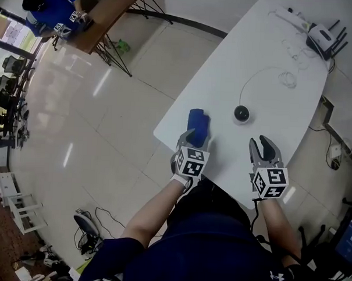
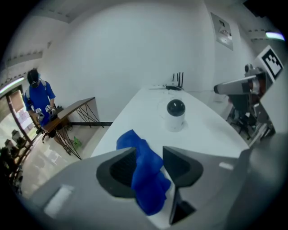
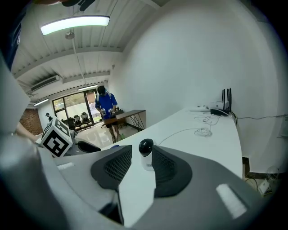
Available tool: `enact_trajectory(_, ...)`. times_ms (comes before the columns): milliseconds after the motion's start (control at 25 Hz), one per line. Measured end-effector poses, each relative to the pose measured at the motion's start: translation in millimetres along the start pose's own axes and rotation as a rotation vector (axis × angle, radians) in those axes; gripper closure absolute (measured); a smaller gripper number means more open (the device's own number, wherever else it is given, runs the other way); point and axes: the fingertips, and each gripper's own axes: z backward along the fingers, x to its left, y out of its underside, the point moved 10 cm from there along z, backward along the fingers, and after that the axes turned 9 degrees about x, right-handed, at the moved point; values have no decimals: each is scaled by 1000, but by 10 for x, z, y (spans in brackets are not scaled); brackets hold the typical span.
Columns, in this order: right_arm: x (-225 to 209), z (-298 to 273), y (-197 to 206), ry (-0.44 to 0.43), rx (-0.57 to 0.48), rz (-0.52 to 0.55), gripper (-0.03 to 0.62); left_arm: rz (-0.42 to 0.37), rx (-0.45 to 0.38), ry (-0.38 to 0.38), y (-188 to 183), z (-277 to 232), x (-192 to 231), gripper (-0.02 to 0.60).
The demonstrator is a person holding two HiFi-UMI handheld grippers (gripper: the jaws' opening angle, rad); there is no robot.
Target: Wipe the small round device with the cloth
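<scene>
A crumpled blue cloth (image 1: 197, 125) lies near the left edge of the white table (image 1: 272, 60). My left gripper (image 1: 188, 137) is down over its near end, open, and the cloth (image 2: 146, 173) lies between the jaws without being pinched. The small round device (image 1: 242, 114), white with a black dome, stands to the cloth's right. In the left gripper view the device (image 2: 175, 114) sits just beyond the cloth. My right gripper (image 1: 265, 145) is open and holds nothing, a short way in front of the device (image 3: 146, 153), which shows between its jaws.
A thin cable with a coil (image 1: 286, 79) runs from the device toward a router with antennas (image 1: 325, 38) at the table's far end. Off to the left, a person in blue (image 1: 50, 9) stands at a wooden desk (image 1: 106, 14) across the glossy floor.
</scene>
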Motion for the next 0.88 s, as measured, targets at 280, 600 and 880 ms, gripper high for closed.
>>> enact_trajectory(280, -43, -214, -30, 20, 10, -53, 442, -19, 188, -18, -8, -602, 131, 259)
enact_trajectory(600, -99, -387, -47, 13, 21, -76, 464, 40, 165, 32, 36, -611, 335, 430)
enact_trajectory(880, -106, -548, -76, -1, 42, -45, 441, 194, 80, 216, -64, -348, 504, 471)
